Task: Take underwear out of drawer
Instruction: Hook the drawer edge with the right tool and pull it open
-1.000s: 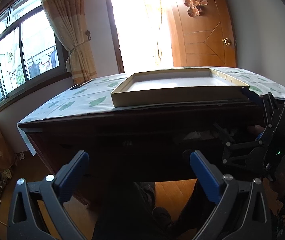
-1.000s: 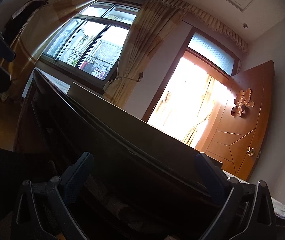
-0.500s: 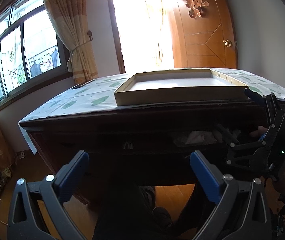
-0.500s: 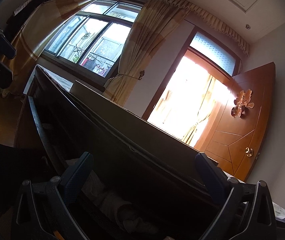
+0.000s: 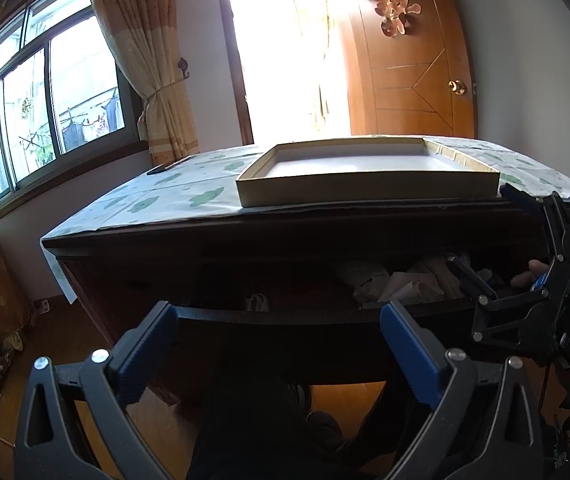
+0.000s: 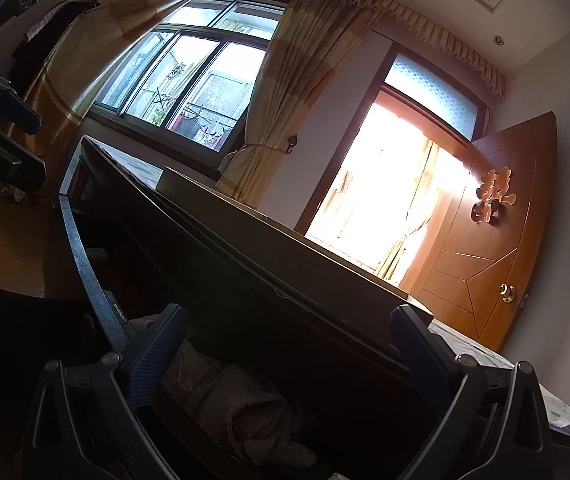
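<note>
The drawer (image 5: 285, 314) is standing open beneath the table (image 5: 245, 236) edge, leaving a low gap above the clothes (image 5: 397, 280). The right gripper (image 5: 481, 236) is filling the gap's right end; the left part is lying free. The box (image 5: 365, 188) is taking up the tabletop.

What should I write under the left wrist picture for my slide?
Open left gripper faces a pulled-out drawer of folded clothes, right gripper reaching in.

The drawer (image 5: 285, 314) now stands much farther out of the dark table (image 5: 133, 248) than a second ago, exposing rolled pale underwear (image 6: 241, 408) that was hidden; the right gripper (image 5: 485, 240) sits lower, at its right end.
</note>
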Action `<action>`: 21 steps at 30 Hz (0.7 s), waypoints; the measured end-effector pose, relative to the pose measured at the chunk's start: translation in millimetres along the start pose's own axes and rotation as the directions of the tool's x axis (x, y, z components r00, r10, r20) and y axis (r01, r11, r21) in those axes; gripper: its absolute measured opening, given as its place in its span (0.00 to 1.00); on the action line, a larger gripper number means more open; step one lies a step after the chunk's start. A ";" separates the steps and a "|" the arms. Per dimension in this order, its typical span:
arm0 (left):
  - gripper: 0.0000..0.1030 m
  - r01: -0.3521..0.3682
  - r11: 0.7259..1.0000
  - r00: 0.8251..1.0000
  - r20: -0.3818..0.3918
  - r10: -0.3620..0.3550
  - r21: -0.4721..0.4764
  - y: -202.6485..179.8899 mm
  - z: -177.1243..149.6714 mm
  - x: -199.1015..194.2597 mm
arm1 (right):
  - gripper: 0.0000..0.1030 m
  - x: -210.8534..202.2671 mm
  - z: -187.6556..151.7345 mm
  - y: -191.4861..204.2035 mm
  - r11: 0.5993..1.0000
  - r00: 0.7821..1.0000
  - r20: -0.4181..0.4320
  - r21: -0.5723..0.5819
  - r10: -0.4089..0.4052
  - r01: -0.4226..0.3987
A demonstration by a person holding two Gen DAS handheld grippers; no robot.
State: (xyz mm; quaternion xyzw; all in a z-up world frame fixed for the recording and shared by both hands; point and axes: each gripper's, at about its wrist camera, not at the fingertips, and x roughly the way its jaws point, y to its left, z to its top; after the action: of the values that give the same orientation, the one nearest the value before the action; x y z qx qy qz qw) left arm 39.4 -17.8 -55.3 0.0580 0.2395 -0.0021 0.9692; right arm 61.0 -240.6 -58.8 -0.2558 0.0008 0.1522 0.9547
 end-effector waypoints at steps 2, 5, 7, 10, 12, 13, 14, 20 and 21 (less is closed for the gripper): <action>1.00 0.002 1.000 1.000 0.002 -0.002 -0.003 1.5 -0.8 -0.6 | 0.99 -2.4 0.3 0.7 1.000 1.000 -0.003 0.006 0.007 -0.007; 1.00 0.001 1.000 1.000 0.003 -0.001 -0.009 4.1 -1.2 -1.8 | 0.99 -3.5 2.3 -0.5 1.000 1.000 -0.016 0.016 0.019 -0.018; 1.00 0.002 1.000 1.000 0.002 -0.002 -0.011 6.2 -1.3 -2.1 | 0.99 -5.8 2.1 1.4 0.999 0.999 -0.024 0.019 0.028 -0.028; 1.00 0.004 1.000 1.000 0.002 -0.004 -0.015 8.4 -1.5 -2.6 | 0.99 -9.4 1.8 2.9 0.999 0.999 -0.034 0.023 0.039 -0.038; 1.00 0.005 1.000 1.000 0.001 -0.005 -0.018 9.5 -1.7 -2.5 | 0.99 -11.0 2.1 3.4 0.999 0.998 -0.035 0.028 0.047 -0.046; 1.00 0.006 1.000 1.000 0.000 -0.006 -0.019 10.3 -2.0 -2.0 | 0.99 -11.9 2.2 4.0 0.998 0.998 -0.037 0.028 0.050 -0.049; 1.00 0.006 1.000 1.000 -0.001 -0.006 -0.021 11.1 -2.2 -1.7 | 0.99 -12.9 2.8 4.2 0.998 0.998 -0.040 0.029 0.054 -0.053; 1.00 0.011 0.999 1.000 -0.006 -0.012 -0.037 15.4 -1.5 1.2 | 0.99 -20.2 5.6 5.3 0.996 0.995 -0.056 0.044 0.079 -0.077; 1.00 0.011 0.999 1.000 -0.006 -0.012 -0.039 15.8 -1.3 1.5 | 0.99 -21.5 6.2 5.6 0.995 0.995 -0.060 0.048 0.086 -0.083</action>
State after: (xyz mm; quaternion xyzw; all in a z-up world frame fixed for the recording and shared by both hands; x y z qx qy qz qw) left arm 40.6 -1.9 -55.4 0.0378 0.2430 -0.0027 0.9693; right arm 38.4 -239.2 -54.5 -0.2385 0.0445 0.1844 0.9524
